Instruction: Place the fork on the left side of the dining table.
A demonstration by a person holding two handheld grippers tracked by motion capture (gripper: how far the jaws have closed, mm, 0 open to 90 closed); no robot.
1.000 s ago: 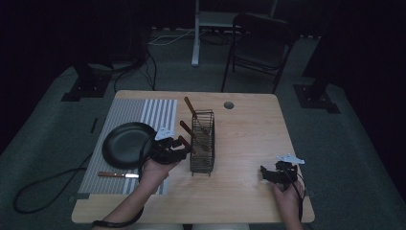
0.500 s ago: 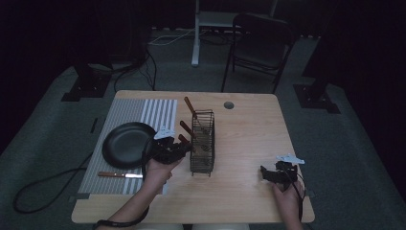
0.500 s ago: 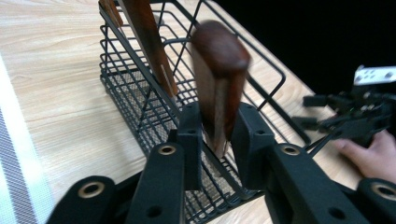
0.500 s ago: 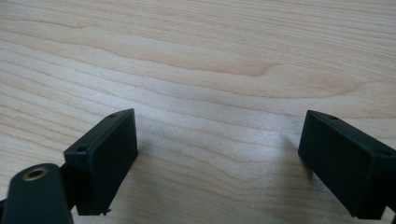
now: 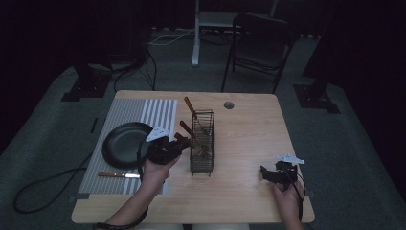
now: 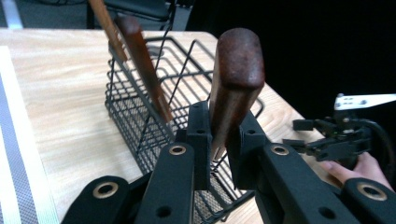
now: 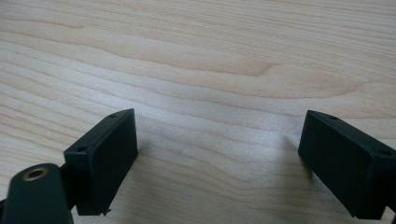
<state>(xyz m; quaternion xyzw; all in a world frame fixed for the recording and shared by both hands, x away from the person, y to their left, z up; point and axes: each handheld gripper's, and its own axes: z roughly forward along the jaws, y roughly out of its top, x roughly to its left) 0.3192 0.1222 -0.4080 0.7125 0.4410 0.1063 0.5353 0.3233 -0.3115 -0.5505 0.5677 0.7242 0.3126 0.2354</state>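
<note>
A black wire rack [image 5: 202,143] stands mid-table with wooden-handled utensils leaning in it. My left gripper [image 5: 178,143] is at its left side. In the left gripper view its jaws [image 6: 223,135] have just been closing and now clamp a dark red-brown wooden handle [image 6: 236,70] that rises between the pads, in front of the rack [image 6: 140,126]. Two more handles [image 6: 142,65] lean in the rack behind. My right gripper [image 5: 267,173] rests near the table's front right corner. Its jaws [image 7: 217,158] stand wide apart over bare wood with nothing between them.
A black pan [image 5: 122,143] lies on a striped mat [image 5: 143,112] at the left, with a wooden-handled knife [image 5: 118,175] in front of it. The tabletop has a round hole [image 5: 228,105] at the back. A chair [image 5: 261,38] stands beyond the table.
My left gripper has shifted slightly at the rack's left side and closed onto the wooden handle. The right hand has stayed where it was.
</note>
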